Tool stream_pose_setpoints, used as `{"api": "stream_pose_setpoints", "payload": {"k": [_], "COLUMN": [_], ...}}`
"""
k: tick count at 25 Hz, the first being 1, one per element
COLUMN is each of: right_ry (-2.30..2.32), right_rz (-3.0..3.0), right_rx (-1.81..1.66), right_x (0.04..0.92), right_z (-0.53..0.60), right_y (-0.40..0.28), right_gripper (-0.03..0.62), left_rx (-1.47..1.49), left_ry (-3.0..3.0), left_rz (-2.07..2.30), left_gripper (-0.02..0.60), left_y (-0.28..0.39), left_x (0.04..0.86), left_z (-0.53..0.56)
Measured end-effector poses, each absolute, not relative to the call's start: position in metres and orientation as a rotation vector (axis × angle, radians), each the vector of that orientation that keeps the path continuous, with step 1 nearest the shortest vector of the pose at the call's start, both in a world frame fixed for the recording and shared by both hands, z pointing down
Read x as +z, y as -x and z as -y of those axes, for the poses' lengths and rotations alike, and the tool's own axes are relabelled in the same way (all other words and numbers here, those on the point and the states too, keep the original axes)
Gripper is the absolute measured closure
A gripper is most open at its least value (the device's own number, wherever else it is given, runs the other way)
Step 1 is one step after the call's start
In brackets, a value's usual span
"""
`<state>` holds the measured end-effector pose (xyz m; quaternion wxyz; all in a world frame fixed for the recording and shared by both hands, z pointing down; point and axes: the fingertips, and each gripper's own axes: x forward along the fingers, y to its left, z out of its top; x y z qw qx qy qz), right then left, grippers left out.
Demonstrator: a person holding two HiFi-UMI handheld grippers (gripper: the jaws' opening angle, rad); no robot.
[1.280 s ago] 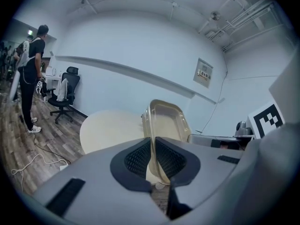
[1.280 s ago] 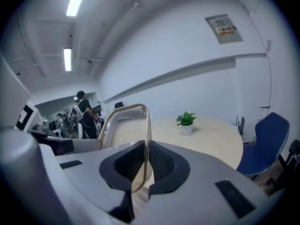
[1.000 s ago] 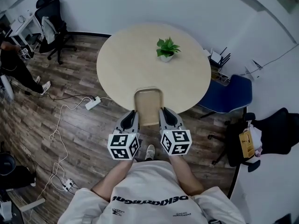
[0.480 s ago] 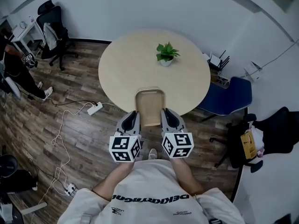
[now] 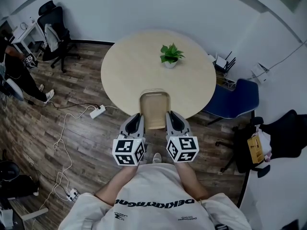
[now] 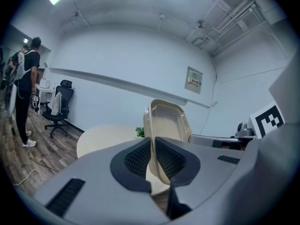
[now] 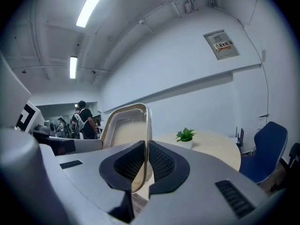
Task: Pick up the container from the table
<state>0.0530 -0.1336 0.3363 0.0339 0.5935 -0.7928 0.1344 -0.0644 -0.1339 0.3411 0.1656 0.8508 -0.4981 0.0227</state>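
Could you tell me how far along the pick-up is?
Done: the left gripper and right gripper each clamp a long rim of the beige rectangular plastic container. In hand: it overhangs the near edge of the round pale table. Left: possibly lifting clear of the tabletop; contact there is not visible.

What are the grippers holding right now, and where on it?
Both hold the tan container: the left gripper is clamped on its left rim, the right gripper on its right rim.
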Motion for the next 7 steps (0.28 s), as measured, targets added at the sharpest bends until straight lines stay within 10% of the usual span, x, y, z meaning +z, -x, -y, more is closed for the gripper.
{"api": "stream_pose_setpoints", "payload": {"k": [7], "right_ry": [-1.827], "right_rz": [2.436], "right_rx": [0.418], "right_x": [0.3391], "right_z": [0.139], "right_y": [-0.0601], "right_gripper": [0.534], "left_rx": [0.075], "left_ry": [-2.43], "left_rz": [1.426], "left_gripper": [0.537], "left_y": [0.0572], "left_x": [0.3427], "left_z": [0.1393]}}
